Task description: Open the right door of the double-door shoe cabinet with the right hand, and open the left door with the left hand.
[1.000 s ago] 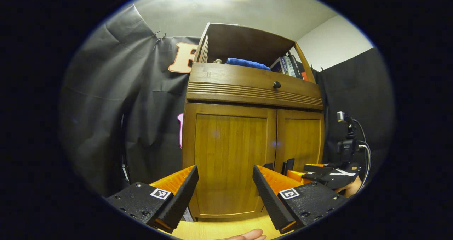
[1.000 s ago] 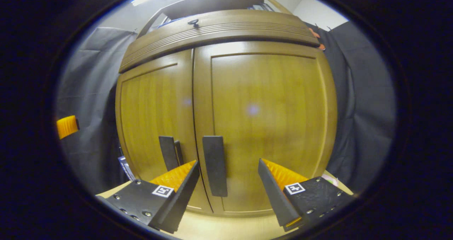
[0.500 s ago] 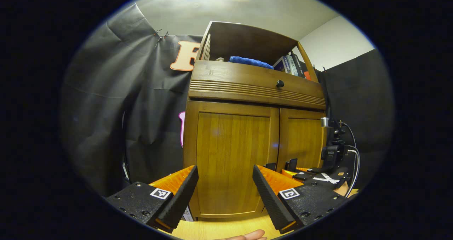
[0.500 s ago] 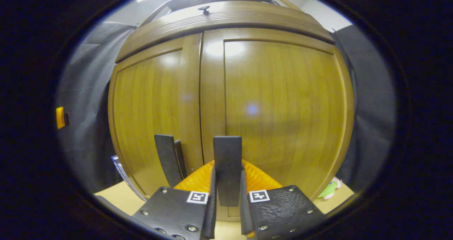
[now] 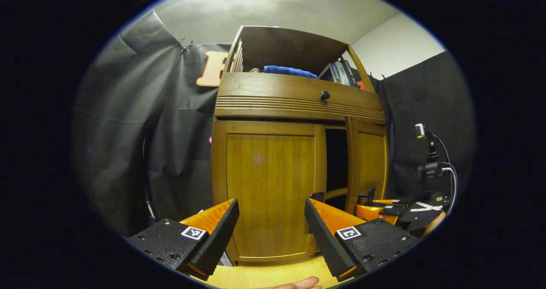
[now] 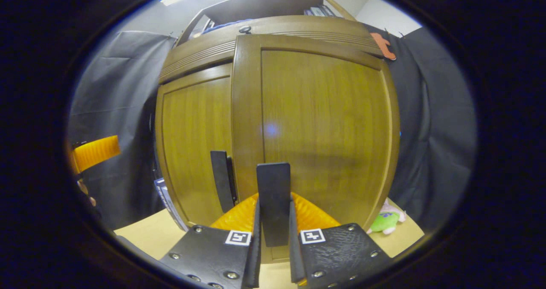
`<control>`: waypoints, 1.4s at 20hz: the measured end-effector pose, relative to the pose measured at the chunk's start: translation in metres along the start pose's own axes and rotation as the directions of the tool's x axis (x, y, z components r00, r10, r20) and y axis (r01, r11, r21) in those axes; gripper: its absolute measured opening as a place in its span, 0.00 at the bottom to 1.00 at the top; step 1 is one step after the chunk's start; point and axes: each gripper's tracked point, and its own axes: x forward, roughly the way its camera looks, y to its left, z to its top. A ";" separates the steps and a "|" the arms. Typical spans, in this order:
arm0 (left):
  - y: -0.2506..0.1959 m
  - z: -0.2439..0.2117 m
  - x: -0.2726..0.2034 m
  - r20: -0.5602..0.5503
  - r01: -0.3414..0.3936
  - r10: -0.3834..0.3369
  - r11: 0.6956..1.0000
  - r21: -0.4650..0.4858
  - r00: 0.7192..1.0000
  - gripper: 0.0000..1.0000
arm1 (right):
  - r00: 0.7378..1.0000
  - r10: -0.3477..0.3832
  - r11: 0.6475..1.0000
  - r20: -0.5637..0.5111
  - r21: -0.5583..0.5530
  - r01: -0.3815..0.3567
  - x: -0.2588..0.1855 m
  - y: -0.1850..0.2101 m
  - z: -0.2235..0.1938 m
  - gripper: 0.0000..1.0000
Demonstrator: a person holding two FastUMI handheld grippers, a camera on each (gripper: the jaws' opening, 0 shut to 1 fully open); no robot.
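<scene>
Gripping upright handle (right tool), door ajar

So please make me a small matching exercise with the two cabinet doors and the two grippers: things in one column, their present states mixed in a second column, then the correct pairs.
Things
1. right door
2. left door
3. right gripper
4. left gripper

States
A. open, holding nothing, in front of the cabinet
B. closed flat against the cabinet
C. swung partly open, a dark gap beside it
D. shut on the black handle of a door

Pairs: 1-C, 2-B, 3-D, 4-A
</scene>
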 end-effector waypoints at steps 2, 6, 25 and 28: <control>-0.002 -0.002 0.001 -0.005 -0.003 0.003 1.000 -0.013 1.000 0.92 | 1.000 0.003 1.000 -0.008 0.007 -0.003 -0.013 -0.005 -0.001 0.28; -0.009 -0.005 0.002 -0.015 0.006 -0.006 1.000 -0.003 1.000 0.92 | 1.000 -0.006 1.000 -0.010 -0.021 0.006 -0.039 -0.018 0.000 0.24; -0.019 -0.004 -0.002 0.007 0.023 -0.023 1.000 -0.003 1.000 0.92 | 0.977 -0.214 0.977 0.004 0.005 0.214 -0.133 -0.101 -0.004 0.11; -0.015 -0.005 -0.001 0.007 0.010 -0.010 1.000 0.000 1.000 0.95 | 0.957 -0.292 0.956 0.005 -0.031 0.292 -0.145 -0.121 -0.004 0.11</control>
